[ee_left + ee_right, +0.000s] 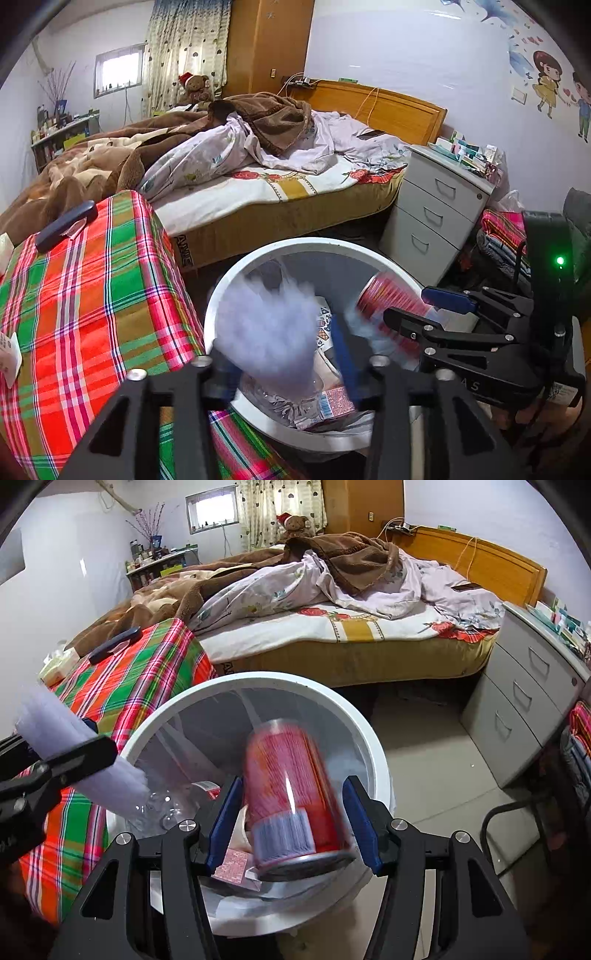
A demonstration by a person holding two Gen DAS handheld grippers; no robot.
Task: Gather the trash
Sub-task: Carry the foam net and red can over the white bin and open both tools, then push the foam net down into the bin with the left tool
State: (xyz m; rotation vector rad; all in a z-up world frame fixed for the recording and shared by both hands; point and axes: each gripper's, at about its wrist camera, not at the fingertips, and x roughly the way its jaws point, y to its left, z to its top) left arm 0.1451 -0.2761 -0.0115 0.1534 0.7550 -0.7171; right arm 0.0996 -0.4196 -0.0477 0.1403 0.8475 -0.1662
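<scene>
Both tools hung over the white trash bin (373,738), which stood on the floor at the near corner of the plaid-covered tabletop (92,295), between it and the bed. The right tool (291,823) had its blue pads spread wide, with a red can (291,790) between them; the can was motion-blurred and a gap showed on each side, so it looked released and dropping rather than gripped, though I could not be sure it touched neither pad. The left tool (288,373) stood over the bin's rim with a blurred wad of white tissue (269,328) at its tips. In the right wrist view the wad seemed pinched between the left tool's fingers, yet the blur left me unable to tell whether it was clamped or already let go. Inside the bin, which had a clear liner, lay a crumpled clear plastic bottle (162,805), a pink carton (334,404) and other wrappers, so several pieces of trash seemed already collected. On the tabletop a dark, flat bar-shaped object (66,225) lay along the far edge with a scrap of wrapper under it, a paper slip (9,354) sat at the left edge, and a tissue pack (57,662) sat at the far left corner; which of these counted as trash was unclear. The task appeared well along, with the can and tissue going in and perhaps a few scraps left.
</scene>
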